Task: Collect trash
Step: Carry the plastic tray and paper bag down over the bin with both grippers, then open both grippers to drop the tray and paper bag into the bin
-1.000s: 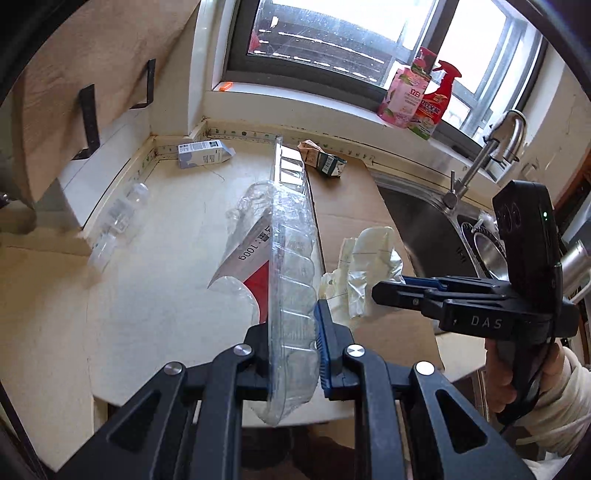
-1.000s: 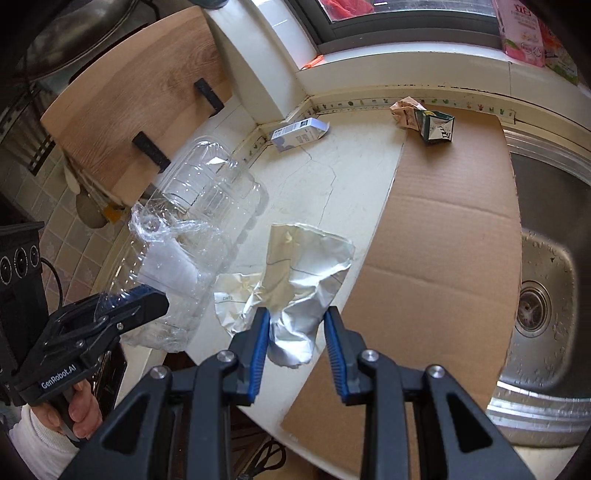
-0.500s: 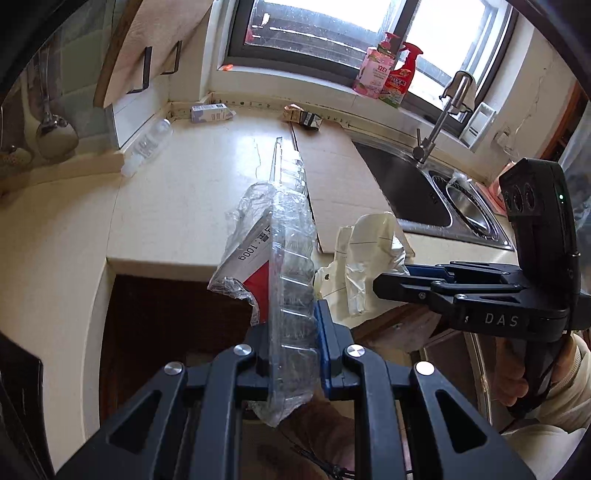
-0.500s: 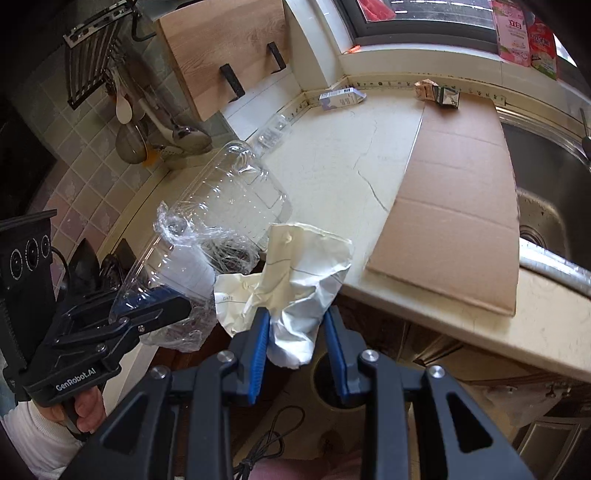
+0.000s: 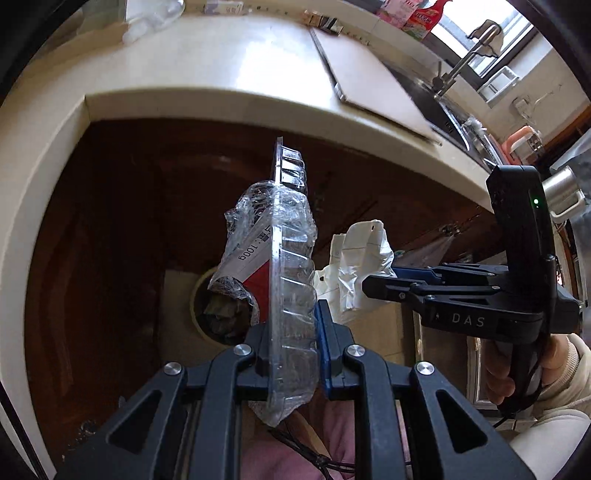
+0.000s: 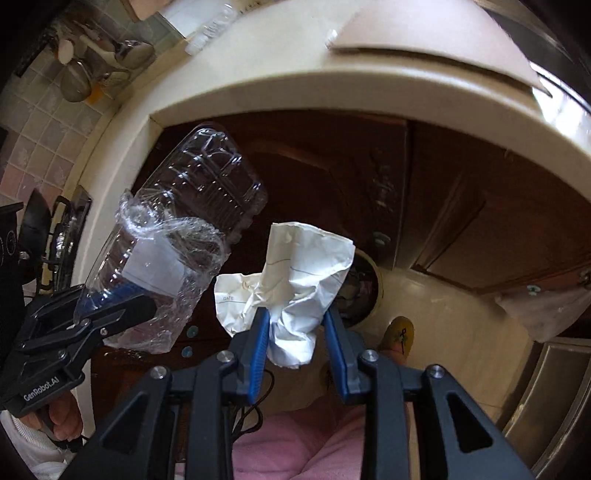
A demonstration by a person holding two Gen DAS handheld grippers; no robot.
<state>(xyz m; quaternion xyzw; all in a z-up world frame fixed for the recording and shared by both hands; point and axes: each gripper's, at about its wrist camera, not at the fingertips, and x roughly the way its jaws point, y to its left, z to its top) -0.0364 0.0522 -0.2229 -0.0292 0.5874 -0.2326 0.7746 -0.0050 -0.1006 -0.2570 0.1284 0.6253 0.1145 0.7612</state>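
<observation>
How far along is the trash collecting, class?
Done: bin already holds some rubbish. In hand: left gripper clamps the plastic tray, right gripper the crumpled paper, both above the bin. Left: dropping them; carton and bottle remain on the counter.

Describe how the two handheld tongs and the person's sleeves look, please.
Both tongs are black plastic linkages with silver rivets and blue pads on the fingers. The right tongs carry white "DAS" lettering, a tall black module with a green light, and a thin black cable at the handle. The left tongs read "GenRobot.AI". The sleeves are cream-white.
</observation>
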